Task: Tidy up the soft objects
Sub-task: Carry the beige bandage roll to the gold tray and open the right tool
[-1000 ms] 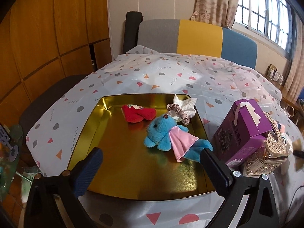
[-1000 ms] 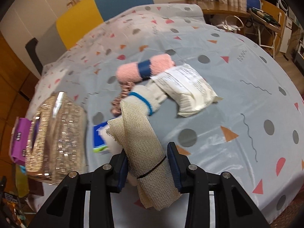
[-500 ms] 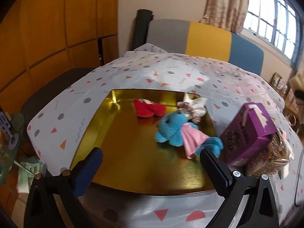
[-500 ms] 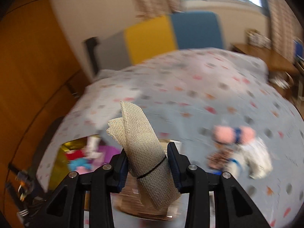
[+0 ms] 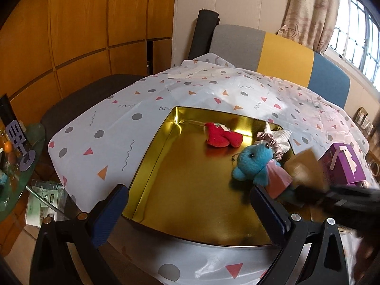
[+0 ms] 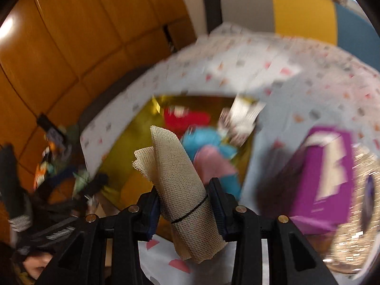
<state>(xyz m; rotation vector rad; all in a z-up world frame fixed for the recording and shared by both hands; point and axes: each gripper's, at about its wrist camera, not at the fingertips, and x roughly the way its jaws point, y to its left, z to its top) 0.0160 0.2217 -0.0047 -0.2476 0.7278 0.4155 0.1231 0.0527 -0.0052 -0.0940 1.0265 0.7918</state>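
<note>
1. Step: carrying mesh cloth roll [image 6: 182, 185] to gold tray [image 5: 152, 156]; your right gripper [image 6: 184, 204] is clamped on it.
2. Left gripper [image 5: 187, 204]: jaws apart, empty.
3. Next: lower beside blue plush [image 5: 254, 163], then release.

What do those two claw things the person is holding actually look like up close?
Both match. The left claw has a black angular plastic frame, two straight fingers faced with dark blue ribbed pads, and small round silver bolt heads at the joints. The right claw has the same build: black frame, blue pads, brass-and-silver bolts. A white label with fine black lines sits on its left side. No cables or sleeves show.
</note>
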